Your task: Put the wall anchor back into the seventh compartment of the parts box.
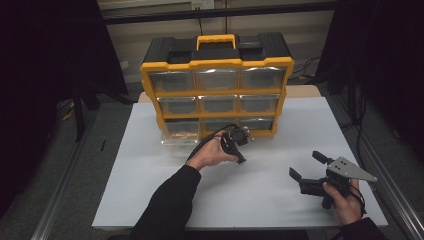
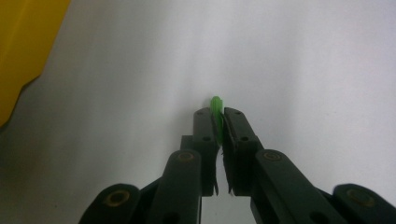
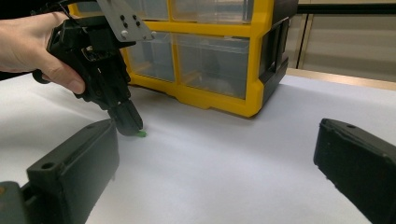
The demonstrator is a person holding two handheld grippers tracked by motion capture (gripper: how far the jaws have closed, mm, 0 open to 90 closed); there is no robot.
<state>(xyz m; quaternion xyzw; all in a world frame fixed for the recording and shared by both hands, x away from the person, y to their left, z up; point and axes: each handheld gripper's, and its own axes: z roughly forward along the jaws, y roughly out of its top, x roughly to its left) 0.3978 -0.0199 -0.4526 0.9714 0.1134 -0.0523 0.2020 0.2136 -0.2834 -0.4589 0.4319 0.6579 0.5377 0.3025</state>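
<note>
A small green piece (image 2: 215,103) sticks out between the black jaws of my left gripper (image 2: 218,114), which is shut on it just above the white table. From the right gripper view the same green piece (image 3: 140,134) pokes out under the left gripper (image 3: 130,122), touching or nearly touching the sheet. In the high view the left gripper (image 1: 240,159) points down in front of the yellow drawer organizer (image 1: 217,64). My right gripper (image 1: 308,165) stands open at the right, nothing between its jaws.
The organizer has several clear drawers; its bottom-left drawer (image 1: 179,137) is pulled out over the white sheet (image 1: 260,195). The organizer's yellow corner (image 2: 23,51) lies close to the left gripper. A dark floor and cables lie beyond the table's edges.
</note>
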